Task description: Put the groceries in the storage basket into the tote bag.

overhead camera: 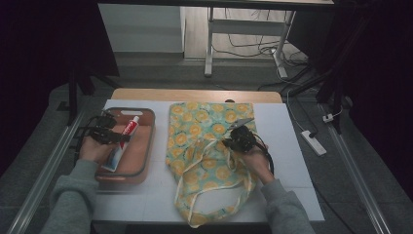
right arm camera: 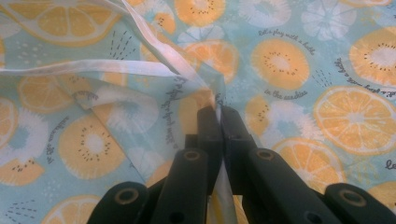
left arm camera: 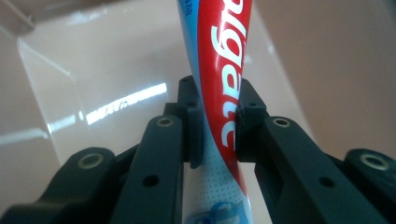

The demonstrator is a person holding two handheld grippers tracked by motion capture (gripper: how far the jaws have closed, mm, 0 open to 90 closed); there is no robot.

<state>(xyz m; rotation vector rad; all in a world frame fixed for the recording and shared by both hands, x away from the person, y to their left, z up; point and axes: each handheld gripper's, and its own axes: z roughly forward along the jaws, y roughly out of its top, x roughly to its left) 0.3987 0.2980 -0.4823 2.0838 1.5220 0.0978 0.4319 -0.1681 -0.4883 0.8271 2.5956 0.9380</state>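
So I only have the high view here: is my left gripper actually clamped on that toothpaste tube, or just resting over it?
Observer: Clamped. In the left gripper view, the left gripper presses both pads against the toothpaste tube.
Operator: And the right one, on the bag?
Observer: The right gripper is shut on the bag's white strap, pinching it with a fold of the fruit-print bag.
Operator: Is the tube lifted clear of the tray?
Observer: I can't tell; the pink tray lies just behind it.
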